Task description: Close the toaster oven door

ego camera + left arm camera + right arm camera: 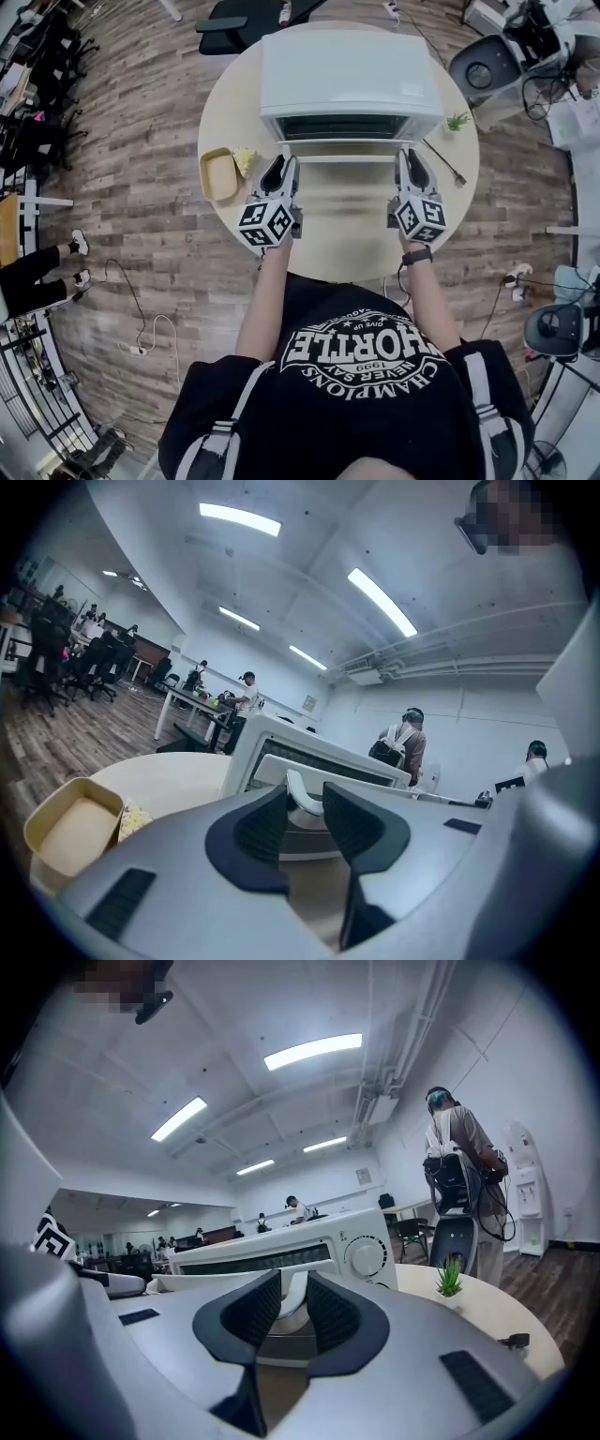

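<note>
A white toaster oven (349, 73) stands at the far side of a round wooden table (337, 234). Its door (342, 145) hangs open toward me, with the white handle (343, 158) along its near edge. My left gripper (284, 163) is at the handle's left end and my right gripper (409, 161) at its right end. In the left gripper view the handle's white post (302, 791) fills the gap between the dark pads of the left gripper (305, 801). The right gripper (293, 1283) likewise has the handle (292, 1299) between its pads, below the oven's dial (366, 1256).
A yellow tray (217, 174) and a pale crumpled bit of food (244, 159) lie left of the oven. A small potted plant (457, 122) and a thin black cable (442, 161) are to its right. People, desks and chairs (483, 66) stand around the table.
</note>
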Demonstrator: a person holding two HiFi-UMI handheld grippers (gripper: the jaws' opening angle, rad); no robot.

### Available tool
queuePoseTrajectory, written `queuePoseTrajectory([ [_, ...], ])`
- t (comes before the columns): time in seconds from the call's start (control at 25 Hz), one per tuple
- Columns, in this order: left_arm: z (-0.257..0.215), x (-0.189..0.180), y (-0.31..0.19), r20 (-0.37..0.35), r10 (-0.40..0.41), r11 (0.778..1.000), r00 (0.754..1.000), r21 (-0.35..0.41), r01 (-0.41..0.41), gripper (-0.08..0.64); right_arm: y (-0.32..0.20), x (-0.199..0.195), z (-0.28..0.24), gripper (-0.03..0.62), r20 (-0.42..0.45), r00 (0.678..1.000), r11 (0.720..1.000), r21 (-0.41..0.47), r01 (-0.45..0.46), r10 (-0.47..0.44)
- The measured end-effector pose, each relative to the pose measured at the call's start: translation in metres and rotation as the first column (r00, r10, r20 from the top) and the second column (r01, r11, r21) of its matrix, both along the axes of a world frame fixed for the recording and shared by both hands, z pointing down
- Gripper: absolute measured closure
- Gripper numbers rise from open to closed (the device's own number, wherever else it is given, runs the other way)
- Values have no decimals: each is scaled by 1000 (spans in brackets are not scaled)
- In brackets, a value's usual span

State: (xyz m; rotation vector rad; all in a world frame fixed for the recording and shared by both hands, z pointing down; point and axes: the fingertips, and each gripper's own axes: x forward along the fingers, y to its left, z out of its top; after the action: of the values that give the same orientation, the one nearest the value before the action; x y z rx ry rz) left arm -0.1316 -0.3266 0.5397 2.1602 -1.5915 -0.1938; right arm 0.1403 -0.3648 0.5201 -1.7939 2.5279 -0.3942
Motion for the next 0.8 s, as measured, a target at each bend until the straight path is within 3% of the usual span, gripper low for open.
queuePoseTrajectory([
  [0.8,-9,-3,-19,34,10,1000,999,-5,-10,423,-19,-3,-8,488,19,1000,1000,12,-23,22],
])
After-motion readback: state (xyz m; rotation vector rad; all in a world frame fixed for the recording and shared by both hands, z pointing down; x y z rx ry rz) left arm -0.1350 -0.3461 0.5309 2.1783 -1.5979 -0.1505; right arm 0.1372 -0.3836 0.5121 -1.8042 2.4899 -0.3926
